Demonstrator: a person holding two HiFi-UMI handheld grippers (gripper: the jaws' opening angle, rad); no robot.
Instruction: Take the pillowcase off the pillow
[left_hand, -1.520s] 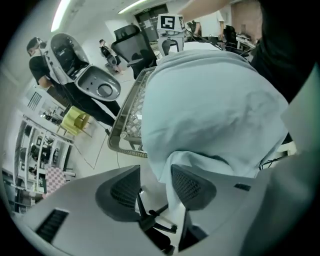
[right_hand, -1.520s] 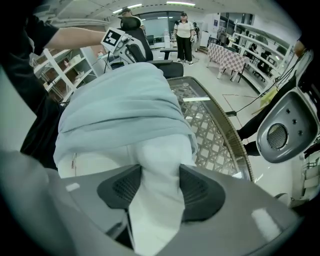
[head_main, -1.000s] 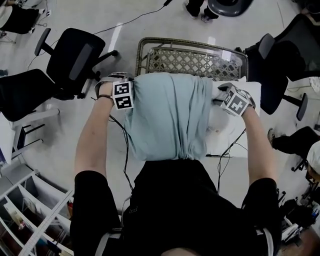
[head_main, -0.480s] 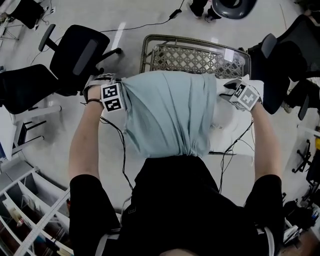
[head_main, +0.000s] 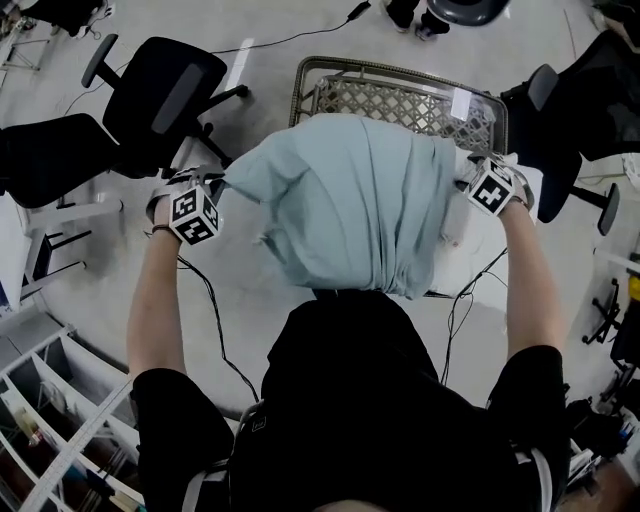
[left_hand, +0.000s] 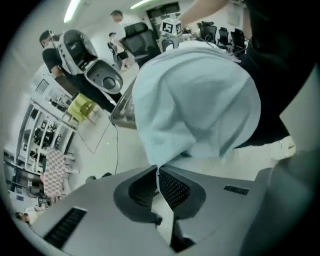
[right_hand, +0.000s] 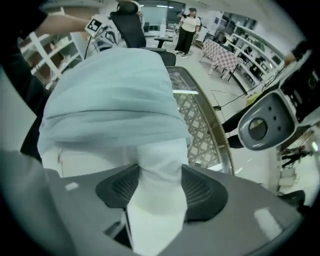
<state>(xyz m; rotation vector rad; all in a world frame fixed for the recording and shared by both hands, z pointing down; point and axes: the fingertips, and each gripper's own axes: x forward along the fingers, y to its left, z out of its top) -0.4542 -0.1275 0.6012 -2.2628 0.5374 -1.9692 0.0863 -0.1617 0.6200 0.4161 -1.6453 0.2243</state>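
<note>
**Pillowcase Stretched Between Two Grippers, Mostly On**

Found the pale blue pillowcase held up in the air before the person's chest, above the white bench, with a lattice-sided frame just beyond. Saw most of the white pillow covered, with only the end near the right hand bare. Read the left gripper as having its jaws together on a thin corner of the pillowcase, drawn out to the person's left. Read the right gripper as clamped on a thick bunch of bare pillow. Noted its jaws just opening a little, with white fabric filling the gap and touching both pads.

Judged both light, soft and floppy. Thought the cloth thin enough to pinch flat and likely to slide over the filling, yet to snag where bunched. Thought the pillow squashy and apt to slip from a loose hold. Picked the closed-end corner or seam as the best hold on the case, and a deep bite on the exposed end for the pillow.

Took the long axis to run across the person's front, from one gripper to the other, with the closed end toward the left and the mouth of the case facing the right.
</note>
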